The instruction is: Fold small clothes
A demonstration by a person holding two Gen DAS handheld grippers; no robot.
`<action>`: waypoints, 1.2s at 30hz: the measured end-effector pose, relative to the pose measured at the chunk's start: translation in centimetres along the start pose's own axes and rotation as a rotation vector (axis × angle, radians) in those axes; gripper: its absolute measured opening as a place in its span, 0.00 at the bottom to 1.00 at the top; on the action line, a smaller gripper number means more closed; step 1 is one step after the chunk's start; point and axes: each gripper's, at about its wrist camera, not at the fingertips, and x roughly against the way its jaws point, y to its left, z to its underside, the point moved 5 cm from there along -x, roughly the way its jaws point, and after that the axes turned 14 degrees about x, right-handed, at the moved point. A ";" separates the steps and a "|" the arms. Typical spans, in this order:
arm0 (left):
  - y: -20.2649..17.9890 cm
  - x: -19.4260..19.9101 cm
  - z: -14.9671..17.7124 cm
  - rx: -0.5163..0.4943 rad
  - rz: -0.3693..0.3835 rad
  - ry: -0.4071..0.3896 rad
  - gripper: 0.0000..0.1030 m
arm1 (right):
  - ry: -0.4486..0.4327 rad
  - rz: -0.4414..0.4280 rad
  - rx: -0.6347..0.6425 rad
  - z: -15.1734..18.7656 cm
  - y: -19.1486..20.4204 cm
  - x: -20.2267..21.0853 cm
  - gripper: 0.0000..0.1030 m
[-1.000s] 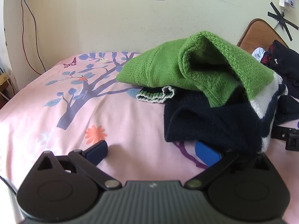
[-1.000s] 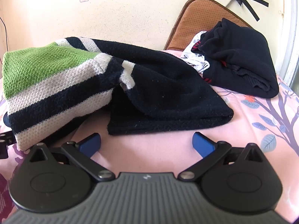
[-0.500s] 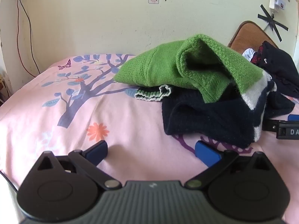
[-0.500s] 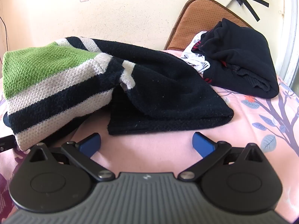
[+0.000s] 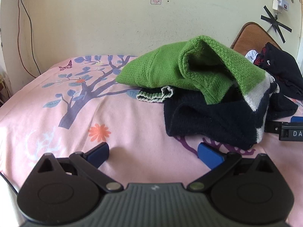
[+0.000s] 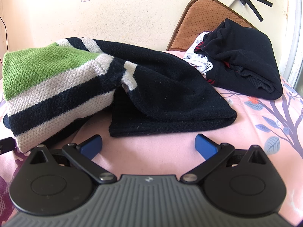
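Both claws spread, empty, low over bed (image 5: pixel 47 117). Left claw (image 5: pixel 153 154): sweater (image 5: pixel 198 75) ahead-right. Right claw (image 6: pixel 148 144): sweater hem just ahead. Advise pinching single layer at hem corners, not bunched fold.

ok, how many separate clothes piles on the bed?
2. The striped sweater lies crumpled in front of both open hand-held grippers. A pile of dark clothes sits behind it to the right, against the brown cushion. More garments may be hidden underneath.
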 end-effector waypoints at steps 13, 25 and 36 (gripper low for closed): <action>-0.2 -0.3 0.1 -0.022 -0.023 0.008 1.00 | 0.000 0.000 0.000 0.0 0.0 0.0 1.00; 0.0 -0.3 0.0 -0.015 -0.016 0.008 1.00 | 0.002 -0.098 0.056 1.0 0.1 1.9 1.00; 3.8 0.9 -1.3 0.246 0.013 -0.082 1.00 | -0.405 -0.157 0.270 -5.9 4.9 10.6 0.95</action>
